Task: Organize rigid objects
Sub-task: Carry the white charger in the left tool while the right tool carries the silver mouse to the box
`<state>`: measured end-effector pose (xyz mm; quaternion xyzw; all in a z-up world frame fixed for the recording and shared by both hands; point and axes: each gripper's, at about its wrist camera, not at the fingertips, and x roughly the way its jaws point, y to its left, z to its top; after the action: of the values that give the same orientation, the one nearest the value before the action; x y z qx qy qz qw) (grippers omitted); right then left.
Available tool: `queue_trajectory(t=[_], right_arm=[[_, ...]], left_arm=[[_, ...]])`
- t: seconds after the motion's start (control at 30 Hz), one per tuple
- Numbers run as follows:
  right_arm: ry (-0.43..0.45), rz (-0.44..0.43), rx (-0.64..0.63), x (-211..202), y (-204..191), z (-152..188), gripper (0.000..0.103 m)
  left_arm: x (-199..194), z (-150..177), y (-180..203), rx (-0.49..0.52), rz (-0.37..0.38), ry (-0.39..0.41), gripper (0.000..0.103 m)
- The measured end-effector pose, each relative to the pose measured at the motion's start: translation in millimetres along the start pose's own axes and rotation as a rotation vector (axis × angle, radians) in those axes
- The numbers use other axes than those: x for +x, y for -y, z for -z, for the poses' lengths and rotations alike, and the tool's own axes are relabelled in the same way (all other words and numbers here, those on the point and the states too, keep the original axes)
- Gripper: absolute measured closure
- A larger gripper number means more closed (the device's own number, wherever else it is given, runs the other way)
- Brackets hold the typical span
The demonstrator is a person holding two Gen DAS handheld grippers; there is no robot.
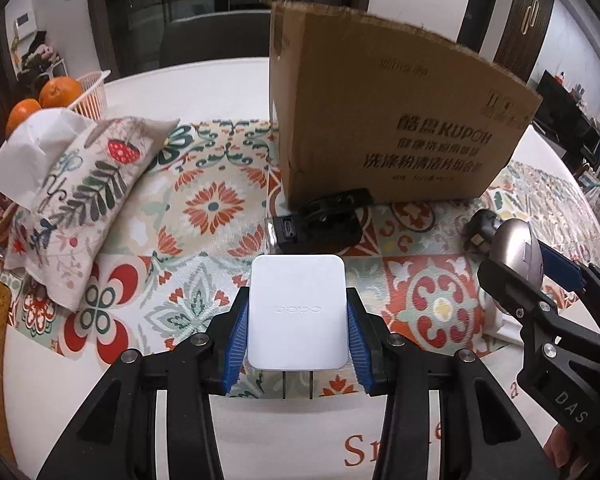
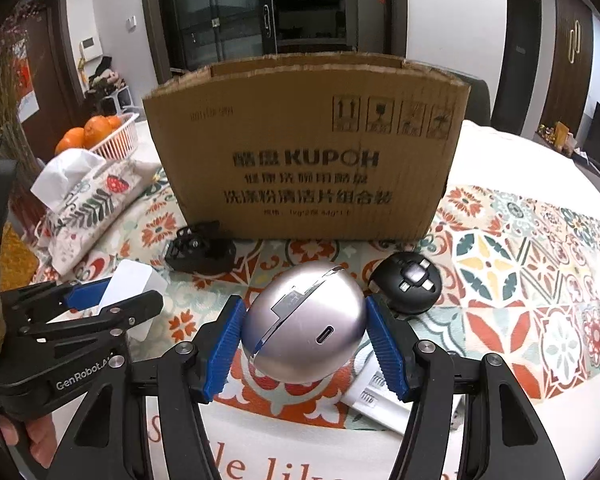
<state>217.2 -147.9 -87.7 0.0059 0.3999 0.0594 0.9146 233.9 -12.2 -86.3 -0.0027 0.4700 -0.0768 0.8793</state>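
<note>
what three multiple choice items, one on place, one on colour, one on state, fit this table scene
1. Where does the brown cardboard box stand?
A. behind the small items on the patterned cloth
B. on the floor
C. inside the basket

2. What colour is the flat rectangular charger in the left tongs?
A. black
B. white
C. orange

3. What are the right tongs doing?
A. hanging open over nothing
B. lying on the table
C. clamped on the silver egg-shaped case

Answers: 1 A, the box rises behind them; 2 B, its face is plain white; 3 C, both blue pads press its sides.
</note>
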Motion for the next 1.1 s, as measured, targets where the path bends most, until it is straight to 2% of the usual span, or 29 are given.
queue_trajectory(t=[0.63, 1.1], right_arm=[[0.153, -0.011, 0.006, -49, 3, -34, 0.041], [0.226, -0.015, 0.044, -68, 15, -69, 0.041]], left_arm=[[-56, -36, 16, 0.042, 0.031, 0.162, 0.059], [-83, -77, 27, 0.059, 0.045, 0.254, 0.059]])
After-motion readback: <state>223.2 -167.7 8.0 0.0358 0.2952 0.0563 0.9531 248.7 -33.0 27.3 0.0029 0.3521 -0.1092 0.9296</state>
